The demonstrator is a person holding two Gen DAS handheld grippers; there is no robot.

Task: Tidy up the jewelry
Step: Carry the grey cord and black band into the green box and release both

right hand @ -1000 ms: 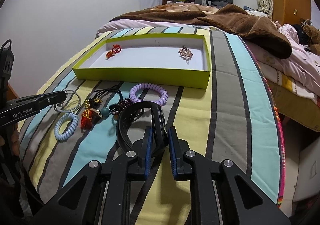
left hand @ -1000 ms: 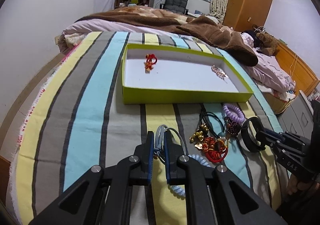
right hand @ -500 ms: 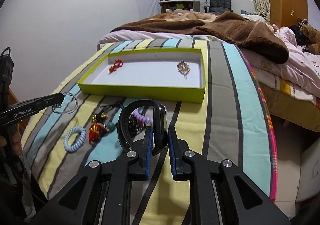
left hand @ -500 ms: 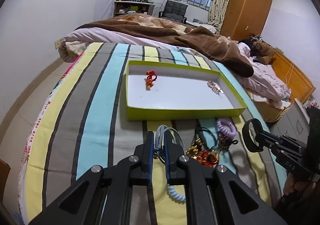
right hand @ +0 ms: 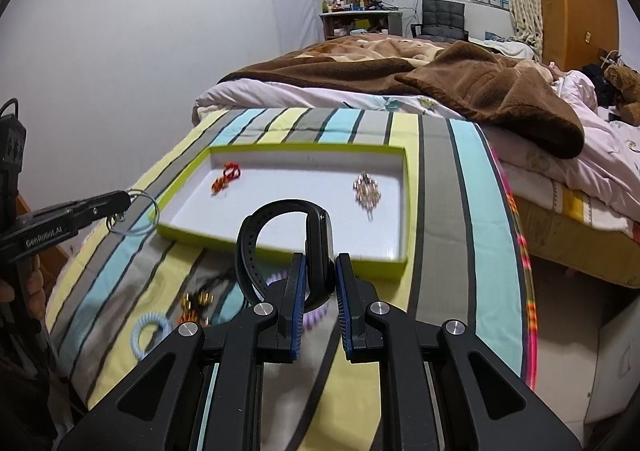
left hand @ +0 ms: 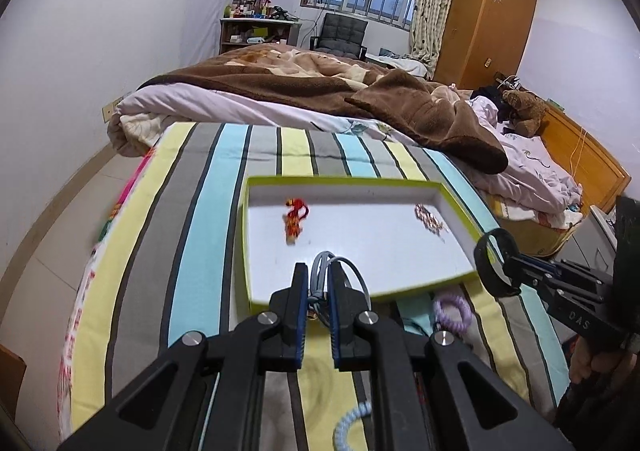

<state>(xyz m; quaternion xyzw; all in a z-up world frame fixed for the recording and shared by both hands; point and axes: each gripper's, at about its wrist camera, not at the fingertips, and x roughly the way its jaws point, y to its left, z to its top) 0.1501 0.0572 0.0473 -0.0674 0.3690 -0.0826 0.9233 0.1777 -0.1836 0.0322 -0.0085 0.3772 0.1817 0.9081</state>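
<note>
Bedding first: we work over a striped sheet (left hand: 208, 235) with a green tray (left hand: 256, 299) lying on it, and that tray is our landmark. A second ago both grippers sat low at the pile on the near side of the tray; now both are lifted and carried toward it, so the pick-up looks done and the drop is what remains.

Our right gripper (right hand: 321, 271) has its fingers nearly closed, clamped on the body of a black band (right hand: 256, 247), whose strap loops up in front of the tray's near wall. In the left view the band hangs at the tray's right near corner.

Our left gripper (left hand: 318, 283) has its fingers close together, pinching thin wire bangles (left hand: 352, 271) that now hang over the tray's near wall rather than over the sheet. In the right view they dangle just off the tray's left near corner.

Inside the tray lie a red charm (left hand: 295, 217) toward its left and a gold brooch (right hand: 366, 189) toward its right. Short of the near wall remain a purple coil (left hand: 451, 309), a blue coil (right hand: 150, 331) and some blurred gold pieces (right hand: 196, 301).

We judge two more pieces are about to join the tray, with the leftovers next.
</note>
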